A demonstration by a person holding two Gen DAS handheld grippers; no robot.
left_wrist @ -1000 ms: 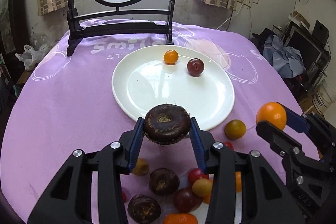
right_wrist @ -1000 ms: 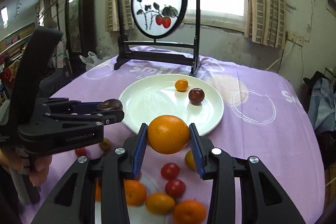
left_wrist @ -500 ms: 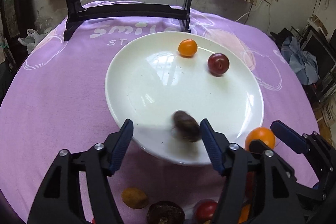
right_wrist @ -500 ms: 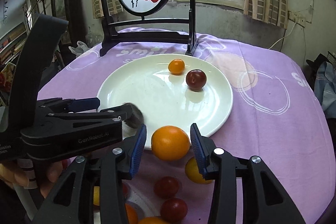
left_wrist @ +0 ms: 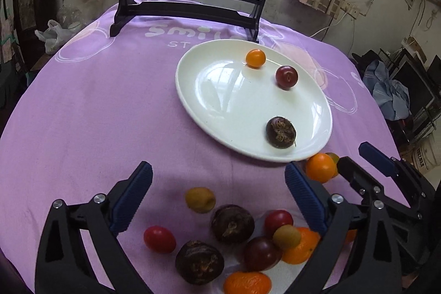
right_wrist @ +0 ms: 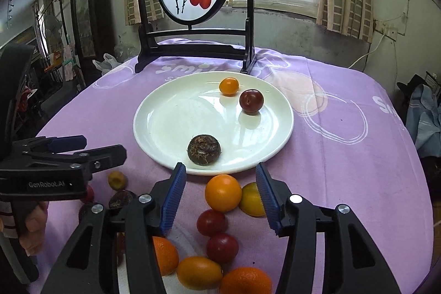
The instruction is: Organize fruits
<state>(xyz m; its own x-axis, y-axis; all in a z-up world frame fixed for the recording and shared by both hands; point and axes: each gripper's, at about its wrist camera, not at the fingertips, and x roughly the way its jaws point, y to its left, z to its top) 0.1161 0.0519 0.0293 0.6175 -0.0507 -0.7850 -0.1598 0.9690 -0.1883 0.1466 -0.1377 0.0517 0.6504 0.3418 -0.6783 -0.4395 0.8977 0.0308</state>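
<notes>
1. Three fruits lie on the plate (right_wrist: 154, 134), a glossy white round dish on the counter (left_wrist: 96, 115), which is draped in a matte purple cloth with white printed rings and lettering.
2. A small smooth orange tomato (right_wrist: 228, 86) sits near the plate's far rim, and a dark red plum (right_wrist: 251, 100) with a shiny skin sits just beside it.
3. A water chestnut (right_wrist: 204, 149), squat, dark brown and rough with fibrous tufts on top, rests by the plate's near rim, apart from the other two.
4. The left gripper (left_wrist: 217, 183) hangs over the cloth near the plate with its ribbed blue jaws spread wide and nothing between them.
5. Below it lies a loose heap: two more chestnuts (left_wrist: 233, 223), a red tomato (left_wrist: 160, 239), a dull yellow fruit (left_wrist: 199, 199), a dark plum and some dimpled oranges.
6. The right gripper (right_wrist: 219, 194) has its jaws released too; a round orange (right_wrist: 223, 193) rests on the cloth between them, touching neither pad, just short of the plate's rim.
7. A yellow fruit (right_wrist: 252, 199) lies against that orange, and two red tomatoes (right_wrist: 211, 222) lie just nearer the camera.
8. At the counter's far edge stands a black wooden frame (right_wrist: 193, 51) holding a round painted screen.
</notes>
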